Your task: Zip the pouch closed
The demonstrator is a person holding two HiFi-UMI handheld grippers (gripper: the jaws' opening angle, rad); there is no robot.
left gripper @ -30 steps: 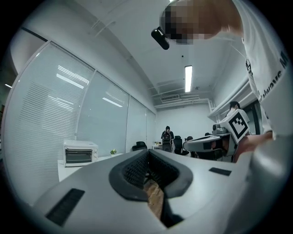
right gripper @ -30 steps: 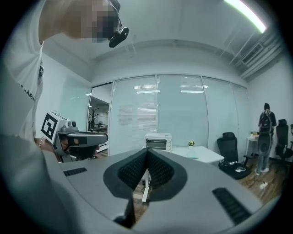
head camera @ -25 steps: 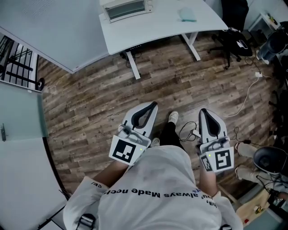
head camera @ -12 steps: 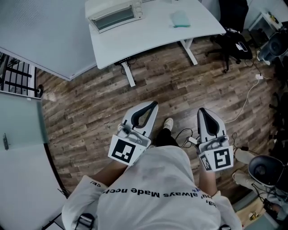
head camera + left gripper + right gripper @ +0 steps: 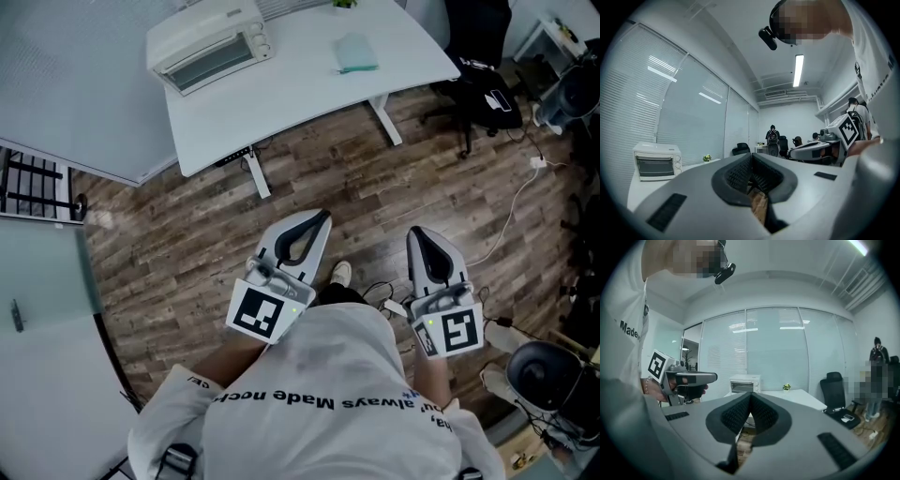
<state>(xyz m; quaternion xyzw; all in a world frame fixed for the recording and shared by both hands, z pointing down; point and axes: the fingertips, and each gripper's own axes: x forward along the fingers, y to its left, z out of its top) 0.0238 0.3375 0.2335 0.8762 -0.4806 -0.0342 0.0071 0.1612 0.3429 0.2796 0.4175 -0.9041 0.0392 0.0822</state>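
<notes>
The white left hand-held gripper (image 5: pixel 322 219) and right hand-held gripper (image 5: pixel 418 234) are pinched closed, empty (above the brown plank floor (image 5: pixel 187 234)). A flat teal pouch (image 5: pixel 356 53), seemingly, lies upper centre on the white counter (image 5: pixel 309 84).

A pale-green flat thing (image 5: pixel 356 53) near the white table's (image 5: pixel 281 89) right edge is too small to tell as a pouch. The picture's top cuts off the table's far edge. The person's shirt (image 5: pixel 319 394) hides both forearms.
</notes>
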